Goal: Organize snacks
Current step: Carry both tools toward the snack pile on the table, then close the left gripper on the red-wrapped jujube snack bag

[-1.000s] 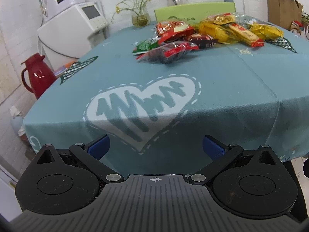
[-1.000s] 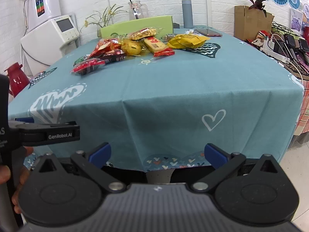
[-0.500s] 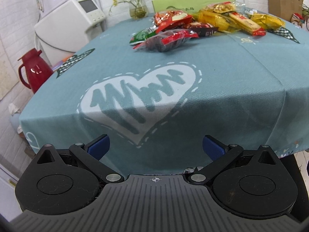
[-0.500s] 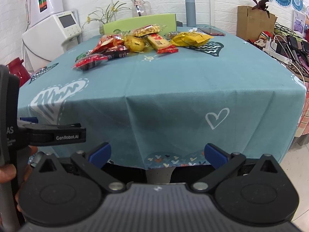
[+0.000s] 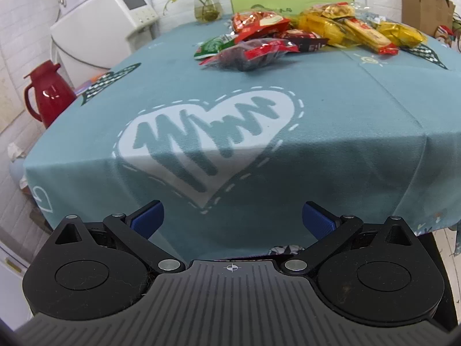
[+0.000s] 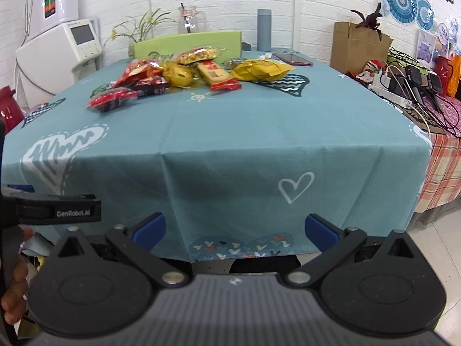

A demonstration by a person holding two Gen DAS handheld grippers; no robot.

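Left gripper (image 5: 232, 220) and right gripper (image 6: 234, 229): fingers spread wide, holding nothing. The snack packets (image 6: 184, 72) lie well ahead of both, on the counter (image 6: 259, 132).

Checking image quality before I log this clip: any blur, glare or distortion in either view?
Left wrist view: table edge bows from fisheye, snack pile slightly soft, glare on red jug. Right wrist view: sharper snacks, gripper body at the bottom blurred.

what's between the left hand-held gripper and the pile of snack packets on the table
Only bare teal tablecloth with a large white heart print, as the left wrist view shows. The open left hand-held gripper hangs before the table edge; the snack packets lie at the far side.
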